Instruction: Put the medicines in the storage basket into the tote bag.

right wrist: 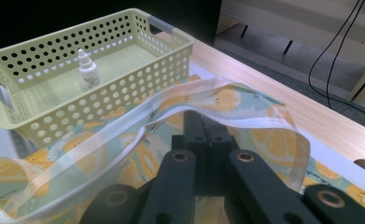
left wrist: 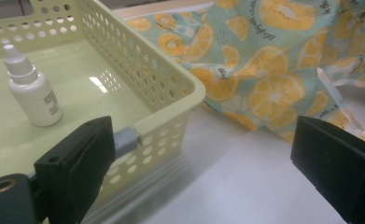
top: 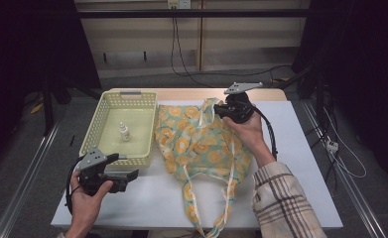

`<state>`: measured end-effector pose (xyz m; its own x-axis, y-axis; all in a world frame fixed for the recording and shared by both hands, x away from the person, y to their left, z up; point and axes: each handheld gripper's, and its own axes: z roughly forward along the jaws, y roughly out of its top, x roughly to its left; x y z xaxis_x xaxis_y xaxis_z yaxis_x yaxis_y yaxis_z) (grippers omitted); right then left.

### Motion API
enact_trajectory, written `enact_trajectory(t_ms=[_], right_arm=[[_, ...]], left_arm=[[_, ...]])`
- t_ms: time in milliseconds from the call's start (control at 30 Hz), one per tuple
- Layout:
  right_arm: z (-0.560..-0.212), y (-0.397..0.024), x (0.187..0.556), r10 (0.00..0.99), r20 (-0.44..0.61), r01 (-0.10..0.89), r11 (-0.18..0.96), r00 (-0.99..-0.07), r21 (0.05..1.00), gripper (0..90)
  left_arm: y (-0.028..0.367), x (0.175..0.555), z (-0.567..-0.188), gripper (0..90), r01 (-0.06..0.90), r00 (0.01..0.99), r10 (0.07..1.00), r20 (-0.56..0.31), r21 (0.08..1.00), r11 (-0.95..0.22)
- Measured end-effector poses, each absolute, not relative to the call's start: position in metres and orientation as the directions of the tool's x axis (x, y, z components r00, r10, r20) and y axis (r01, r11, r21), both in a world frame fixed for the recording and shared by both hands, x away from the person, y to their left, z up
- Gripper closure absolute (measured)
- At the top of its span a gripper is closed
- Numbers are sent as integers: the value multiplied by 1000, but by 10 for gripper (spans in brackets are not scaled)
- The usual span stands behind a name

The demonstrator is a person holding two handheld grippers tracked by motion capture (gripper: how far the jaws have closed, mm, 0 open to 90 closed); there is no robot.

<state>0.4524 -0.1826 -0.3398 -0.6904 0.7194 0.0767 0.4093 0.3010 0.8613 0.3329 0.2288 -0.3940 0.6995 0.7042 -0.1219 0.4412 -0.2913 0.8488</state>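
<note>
The right tool (top: 220, 110) is clenched on the pale, translucent handle strap (right wrist: 203, 95) of the orange-slice-print tote bag (top: 201, 144), at the bag's far end; in the right gripper view the strap loops up over the closed jaws. The bag lies flat on the white desk (top: 300, 163), its long axis running from the person toward the far edge, and its other handle (top: 209, 198) trails off toward the near edge.

The left tool (top: 124, 174) is released — jaws wide apart, nothing between them — and hovers above the desk at the near right corner of the pale yellow perforated basket (top: 95, 130). The small white dropper bottle (top: 124, 132) stands upright on the basket floor, apart from the walls.

The relation that matters: the bottle lies ahead of the left tool and beyond the near basket wall, with the bag just beside the basket on its right. The left hand is plainly nearer the bottle, while the right is occupied at the strap — so a pick would likely fall to the left, coming in over the rim from above.
</note>
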Motion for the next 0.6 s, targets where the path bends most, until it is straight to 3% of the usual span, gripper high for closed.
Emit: enact_trajectory(t_ms=[400, 600], right_arm=[[-346, -186, 450, 715, 86, 412, 296, -693, 862, 900], [-345, -185, 450, 710, 82, 404, 297, -699, 865, 900]], left_arm=[[223, 380, -375, 103, 416, 671, 742, -1, 828, -375], [221, 406, -371, 124, 461, 657, 754, -28, 806, -372]])
